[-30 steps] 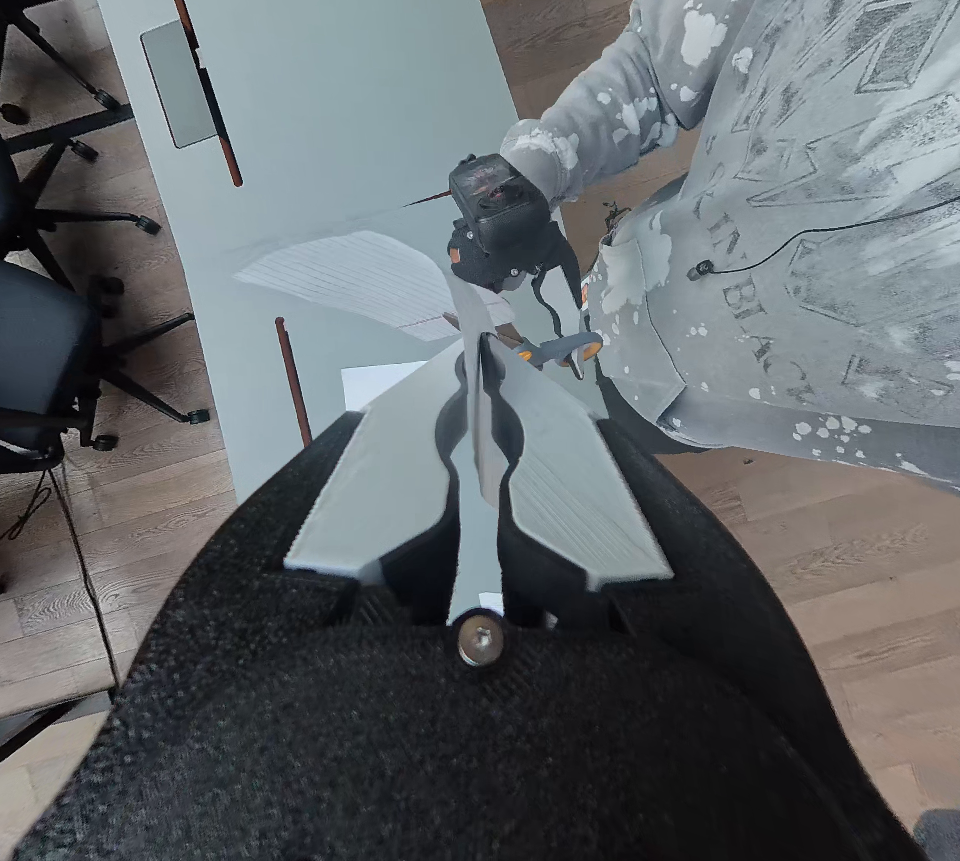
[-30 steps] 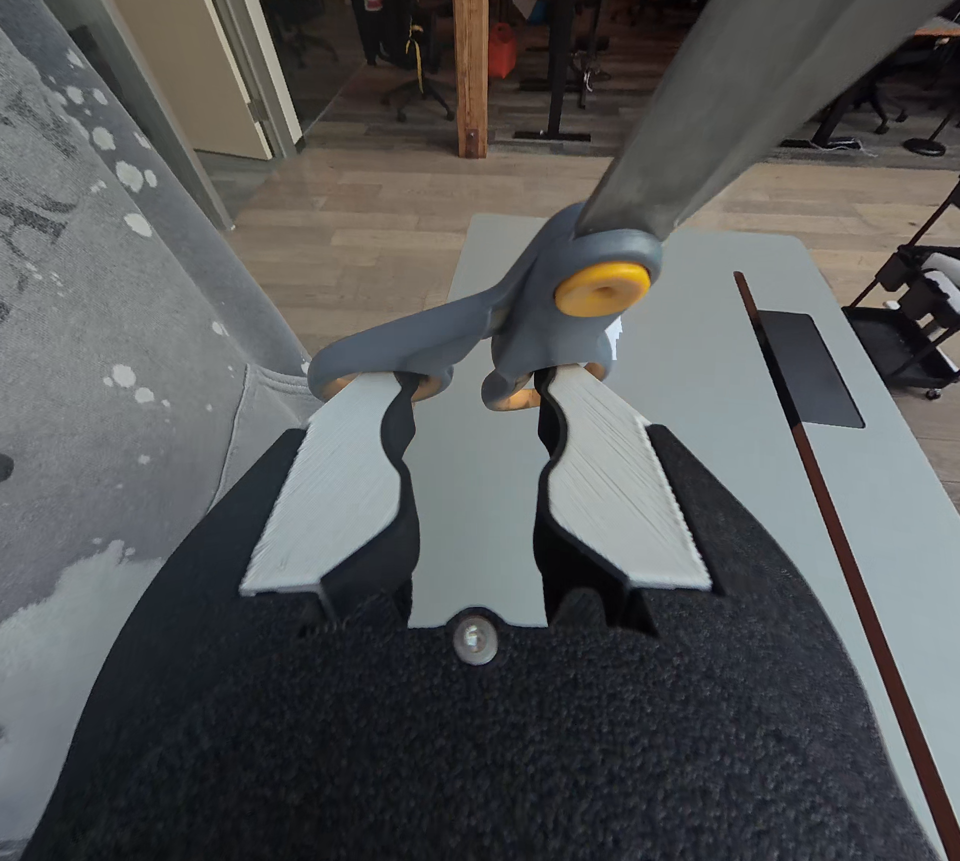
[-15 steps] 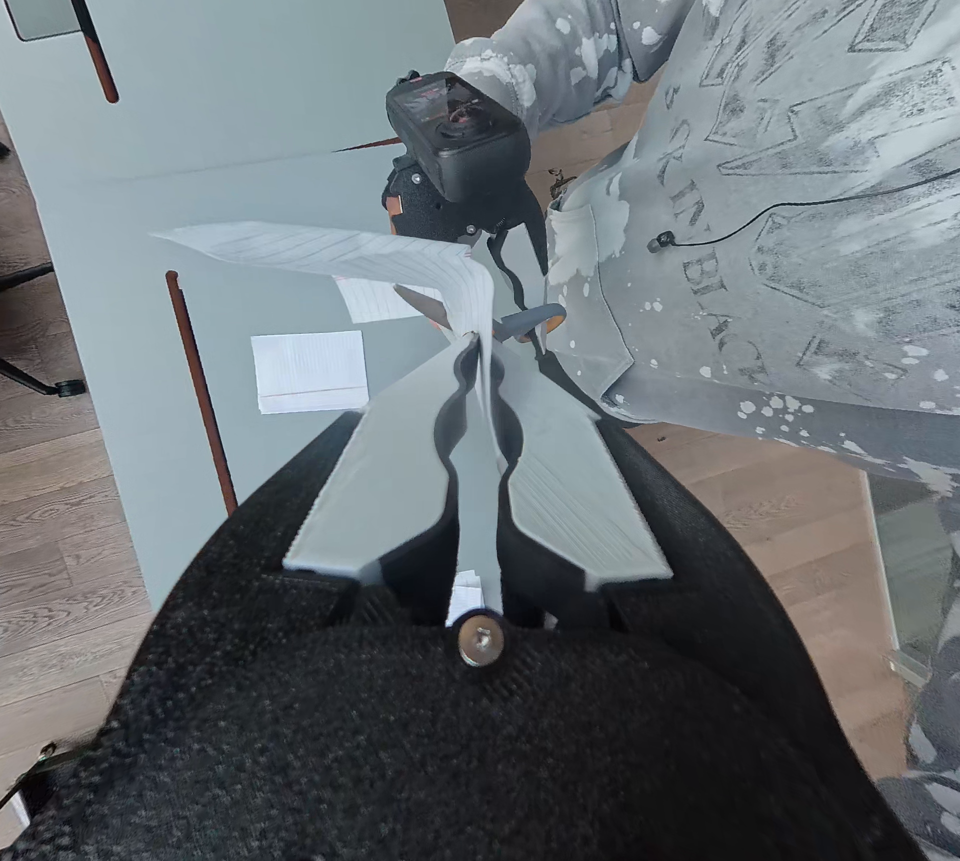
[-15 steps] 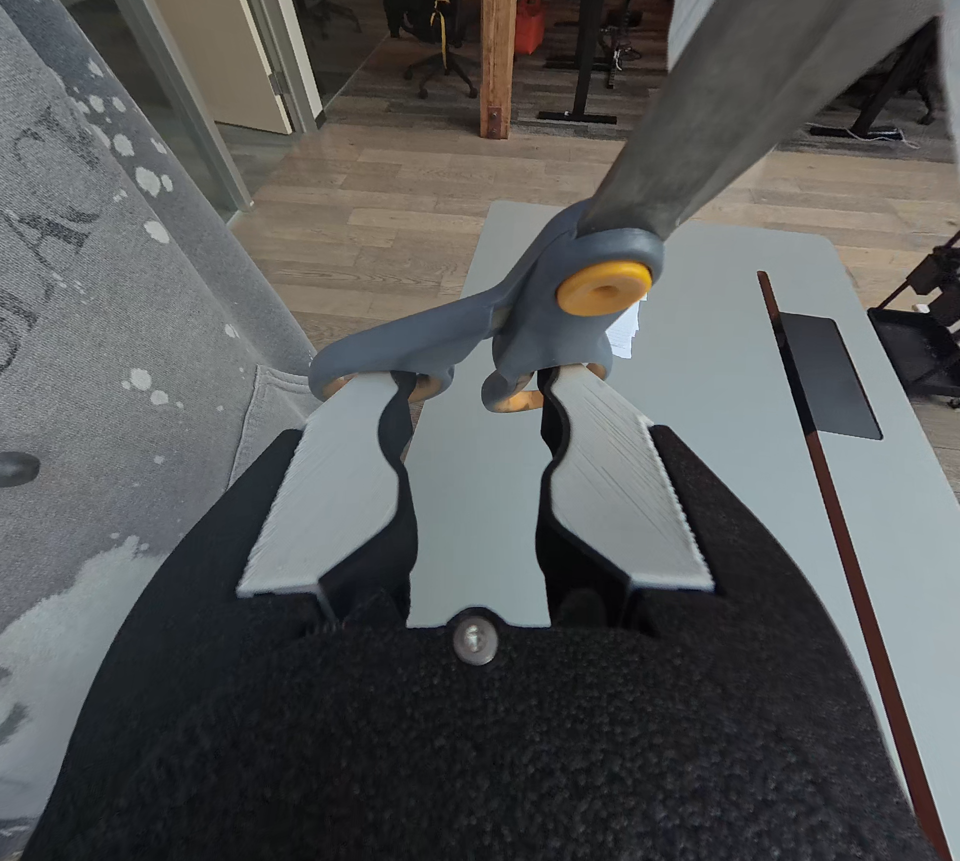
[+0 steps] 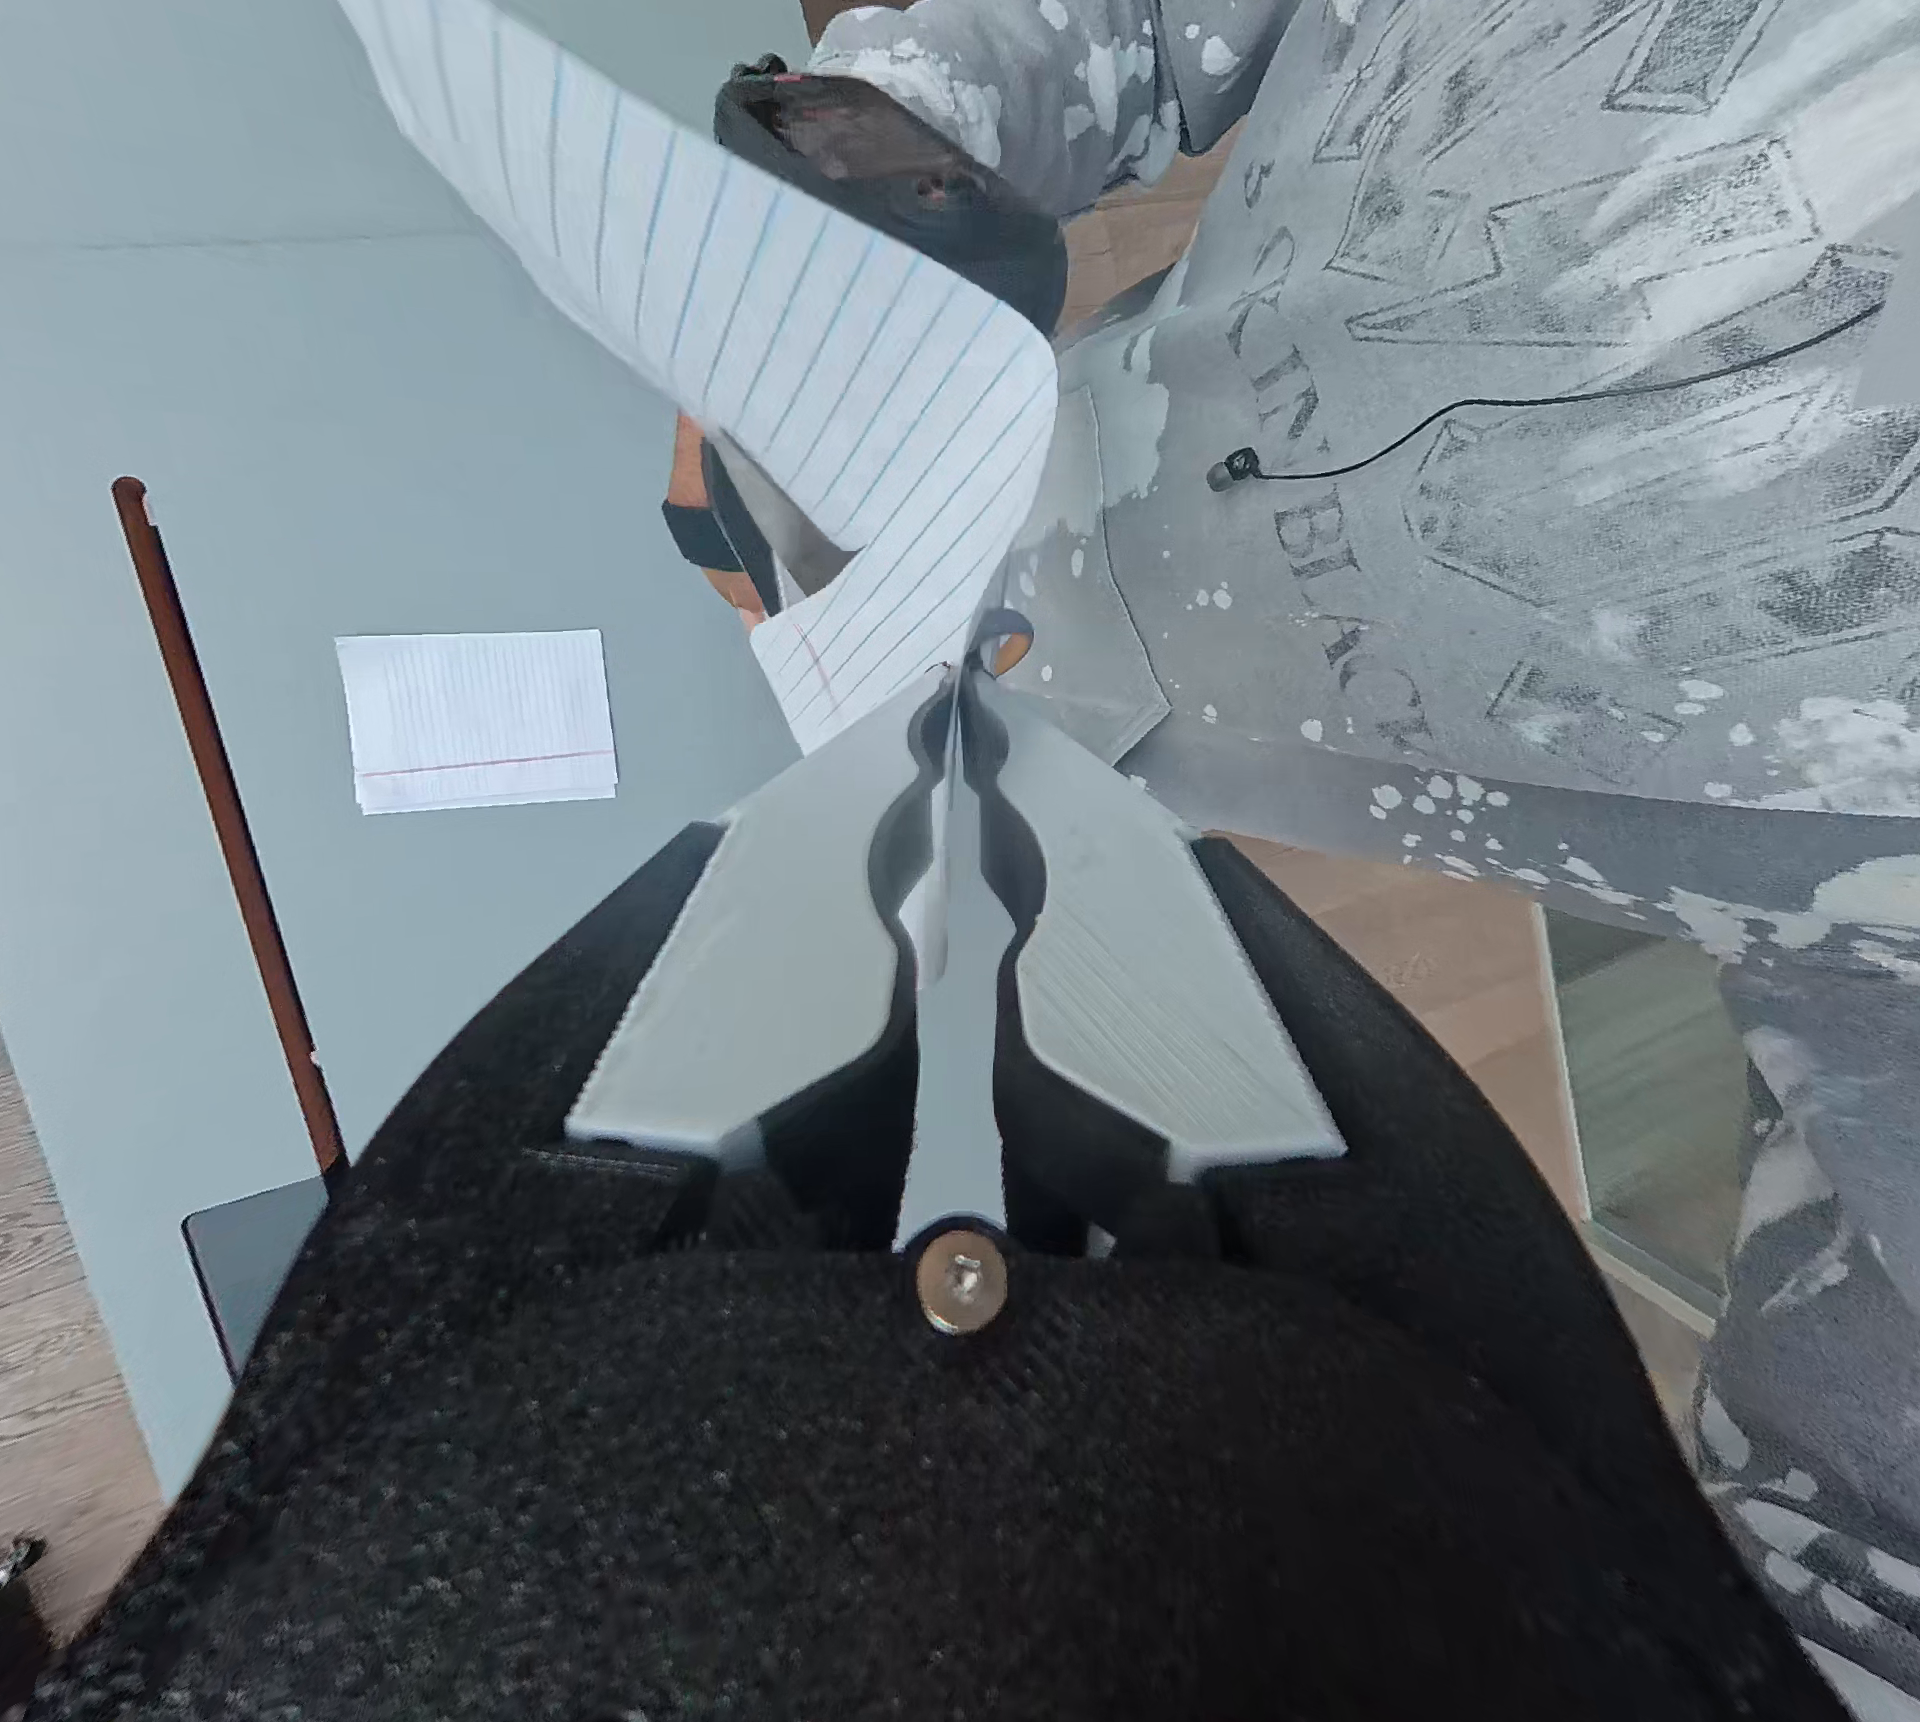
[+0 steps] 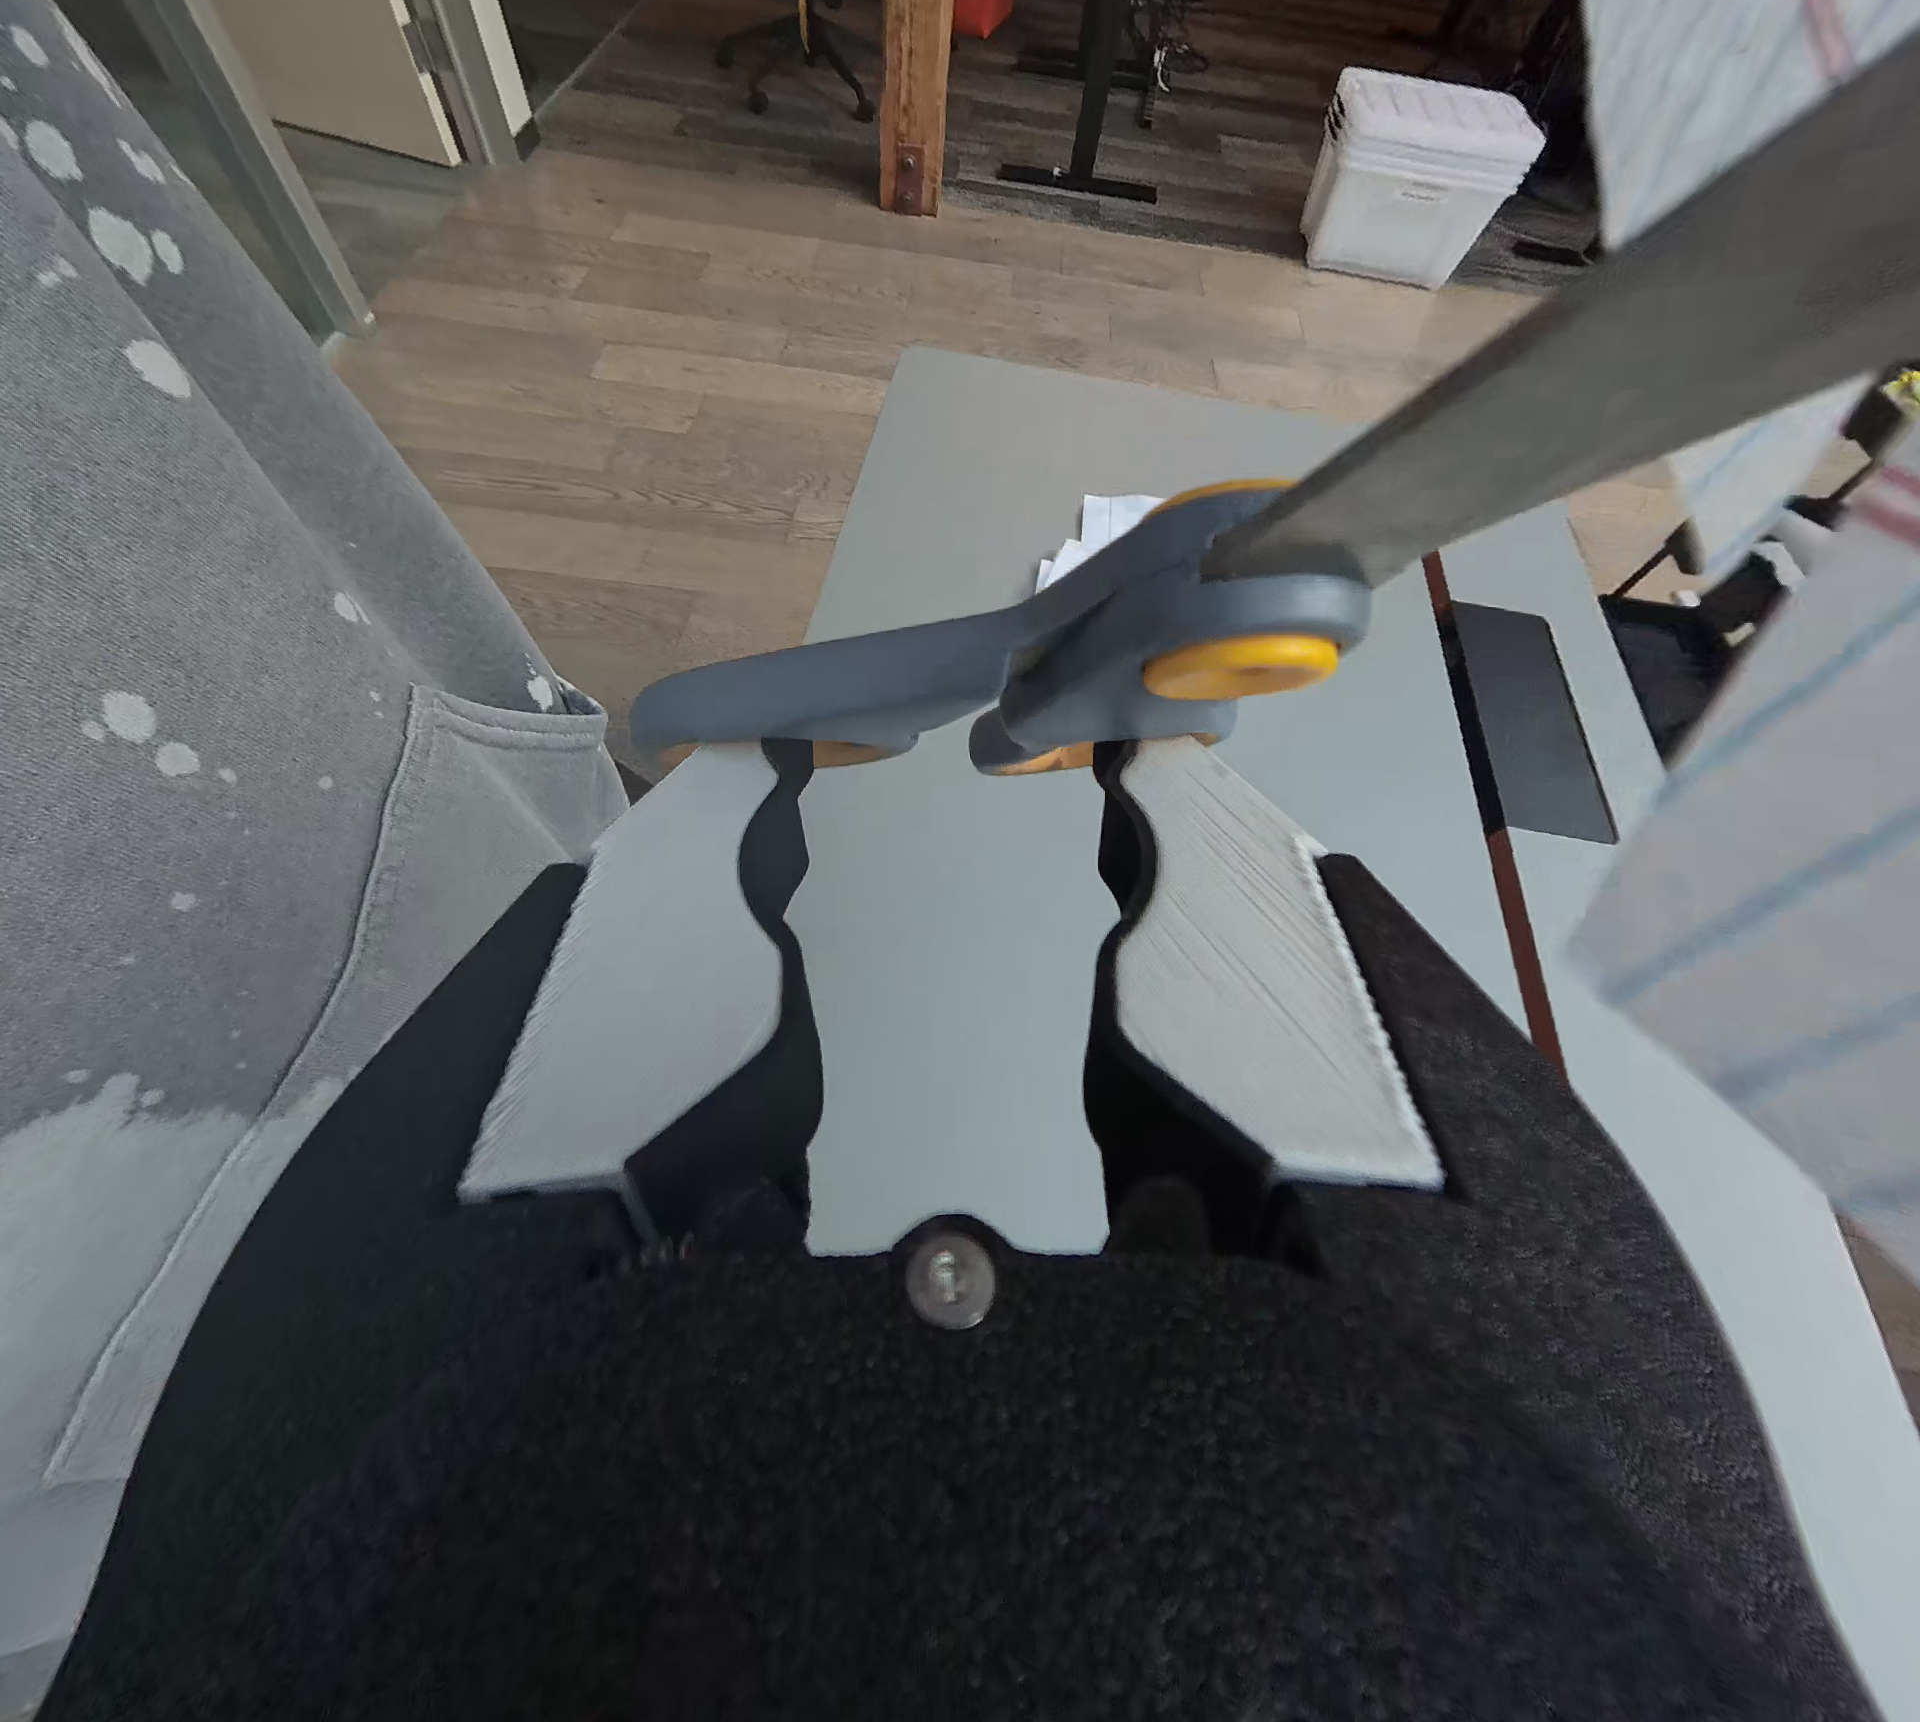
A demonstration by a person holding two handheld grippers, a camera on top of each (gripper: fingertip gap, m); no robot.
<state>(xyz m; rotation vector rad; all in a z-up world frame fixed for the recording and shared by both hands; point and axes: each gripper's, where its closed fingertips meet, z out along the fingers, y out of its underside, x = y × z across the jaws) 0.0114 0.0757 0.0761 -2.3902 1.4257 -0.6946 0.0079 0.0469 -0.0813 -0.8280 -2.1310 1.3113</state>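
Observation:
My left gripper point(image 5: 954, 696) is shut on the edge of a white lined paper sheet point(image 5: 810, 384), which curls up and to the left above the grey table point(image 5: 312, 322). My right gripper point(image 6: 951, 753) carries grey scissors with an orange pivot point(image 6: 1091, 664). Its fingertips point(image 6: 1164, 768) sit in the handle loops, spread wide apart. The dark blade point(image 6: 1610, 425) reaches up to the right across the lined sheet point(image 6: 1745, 10). In the left wrist view the right gripper point(image 5: 914, 207) sits behind the sheet, and a scissor blade point(image 5: 769, 529) shows under it.
A folded lined paper point(image 5: 478, 716) lies on the table beside a brown slot point(image 5: 208, 789). Paper scraps point(image 6: 1101, 529) and a black panel point(image 6: 1527, 716) are on the table. A person in a grey sweatshirt point(image 5: 1507, 322) stands close. A wooden post point(image 6: 920, 10) and a white bin point(image 6: 1413, 166) stand on the floor beyond.
The sheet has swung up and closer to the left wrist camera. My right gripper's fingers have spread wider in the scissor handles, and the scissors have tilted to the right against the sheet.

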